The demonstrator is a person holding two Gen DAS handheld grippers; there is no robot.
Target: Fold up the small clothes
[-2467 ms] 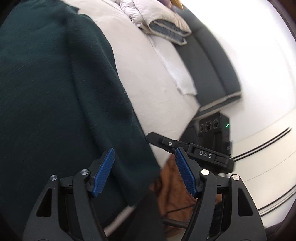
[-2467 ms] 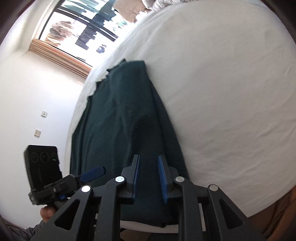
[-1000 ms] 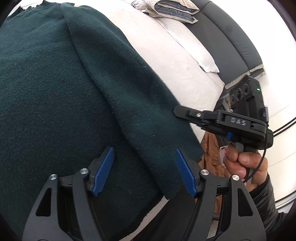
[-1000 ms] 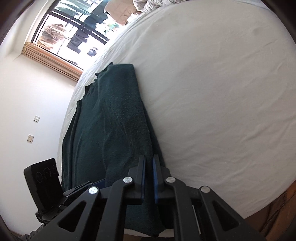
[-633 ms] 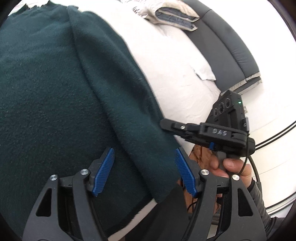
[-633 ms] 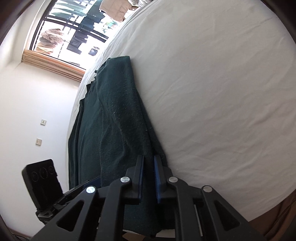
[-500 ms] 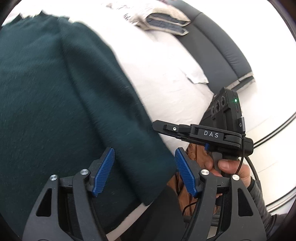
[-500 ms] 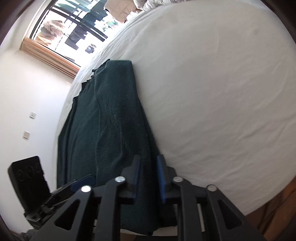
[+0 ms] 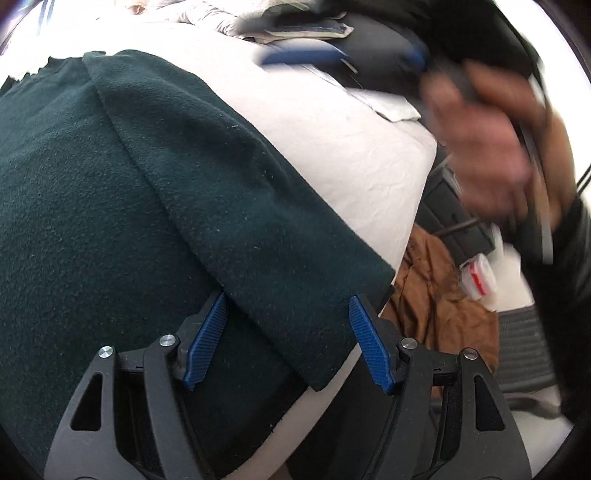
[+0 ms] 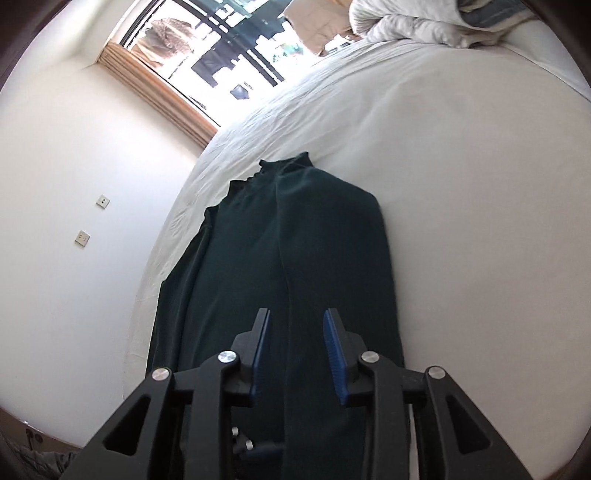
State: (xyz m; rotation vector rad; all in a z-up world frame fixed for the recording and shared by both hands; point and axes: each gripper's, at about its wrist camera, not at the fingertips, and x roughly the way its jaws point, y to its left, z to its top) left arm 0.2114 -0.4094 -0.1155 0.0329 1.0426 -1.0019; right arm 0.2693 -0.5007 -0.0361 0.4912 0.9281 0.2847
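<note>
A dark green fleece garment (image 9: 147, 184) lies on the white bed sheet (image 9: 351, 147), one side folded lengthwise over the body. My left gripper (image 9: 286, 299) stands open just above the folded strip's near end, its blue pads apart and pressing nothing. In the right wrist view the garment (image 10: 295, 240) runs away from me along the bed's left edge. My right gripper (image 10: 297, 314) hovers over it with the jaws partly apart and closing; only air is between them, with the cloth lying below. A hand (image 9: 480, 129) carries the blurred right gripper (image 9: 303, 57) at the upper right.
A crumpled duvet and pillows (image 10: 424, 22) lie at the head of the bed. Brown cloth (image 9: 436, 295) and a red-and-white packet (image 9: 478, 280) lie on the floor beside the bed's corner. A window (image 10: 221, 48) and a white wall (image 10: 74, 184) are beyond the bed's left side.
The right gripper has let go of the garment's edge, opened its jaws and risen away from the bed. In the left wrist view it swung up to the upper right, blurred.
</note>
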